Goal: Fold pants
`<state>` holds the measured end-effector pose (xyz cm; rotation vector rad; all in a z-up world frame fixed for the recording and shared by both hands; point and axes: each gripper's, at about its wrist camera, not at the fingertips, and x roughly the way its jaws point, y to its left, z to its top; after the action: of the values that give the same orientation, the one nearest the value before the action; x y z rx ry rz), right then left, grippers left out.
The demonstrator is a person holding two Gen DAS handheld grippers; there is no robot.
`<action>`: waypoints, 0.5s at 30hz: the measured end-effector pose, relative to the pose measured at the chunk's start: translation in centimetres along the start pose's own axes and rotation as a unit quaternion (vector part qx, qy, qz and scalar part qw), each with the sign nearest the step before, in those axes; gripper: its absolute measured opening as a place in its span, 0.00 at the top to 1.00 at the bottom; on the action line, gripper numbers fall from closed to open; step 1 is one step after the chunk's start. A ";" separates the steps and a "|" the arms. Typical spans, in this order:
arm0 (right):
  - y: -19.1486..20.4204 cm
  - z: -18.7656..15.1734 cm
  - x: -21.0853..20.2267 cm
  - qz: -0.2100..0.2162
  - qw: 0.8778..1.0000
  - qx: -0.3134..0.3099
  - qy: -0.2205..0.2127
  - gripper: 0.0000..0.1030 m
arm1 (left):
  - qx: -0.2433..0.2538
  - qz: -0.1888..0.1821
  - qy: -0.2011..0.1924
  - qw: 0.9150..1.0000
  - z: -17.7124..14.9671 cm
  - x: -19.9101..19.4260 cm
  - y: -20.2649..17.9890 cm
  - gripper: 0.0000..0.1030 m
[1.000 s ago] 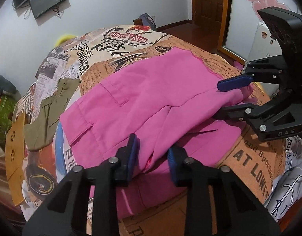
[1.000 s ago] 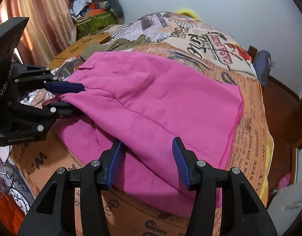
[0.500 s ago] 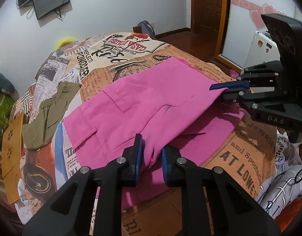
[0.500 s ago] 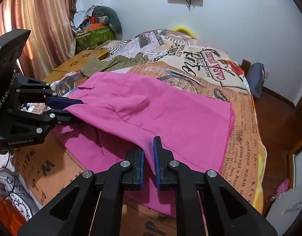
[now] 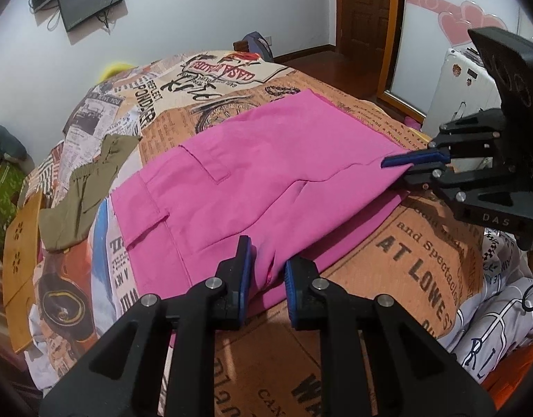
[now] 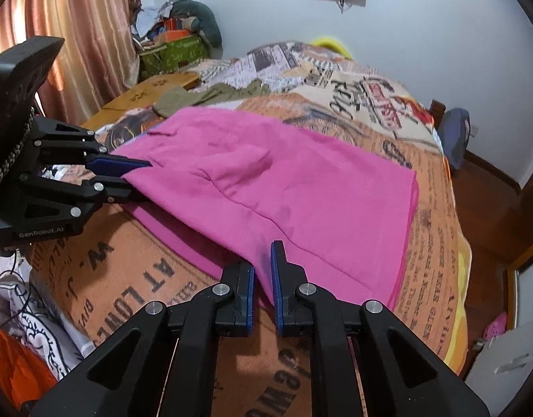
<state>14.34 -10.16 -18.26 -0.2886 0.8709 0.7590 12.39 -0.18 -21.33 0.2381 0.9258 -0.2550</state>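
Pink pants (image 5: 266, 160) lie across a bed, back pockets up, with one layer folded over another. At the bottom of the left wrist view, my left gripper (image 5: 268, 260) is shut on the near edge of the pants by the crotch seam. My right gripper (image 5: 396, 171) comes in from the right and pinches the upper layer's edge. From the right wrist camera the pants (image 6: 283, 180) fill the middle, and the right gripper (image 6: 263, 264) is shut on their near edge. My left gripper (image 6: 139, 178) grips the fabric at the left. The held edge is raised slightly off the lower layer.
The bed cover (image 5: 422, 253) is printed like newspaper. An olive green garment (image 5: 89, 180) lies beyond the waistband, next to a wooden board (image 5: 19, 243). White printed bedding (image 5: 502, 319) is bunched at the near right. A door, a white appliance and bare floor lie to the right.
The right gripper's jaws went from open to shut on the pants' edge. The left jaws narrowed onto the fabric. The top layer's near edge now sits lifted and pulled taut.
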 end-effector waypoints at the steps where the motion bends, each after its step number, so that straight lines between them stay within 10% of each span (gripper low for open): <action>1: 0.0 -0.1 0.1 0.001 1.000 0.002 0.005 0.92 | -0.002 0.000 0.000 1.000 -0.1 0.0 0.0 0.83; 15: -0.5 -0.6 -2.9 0.014 0.999 0.040 0.002 0.82 | -0.060 -0.044 0.000 0.997 -1.2 -3.0 1.3 0.81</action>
<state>13.17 -12.20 -16.41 -0.2068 0.9078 0.7476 10.16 1.75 -19.44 0.0868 0.9501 -0.2794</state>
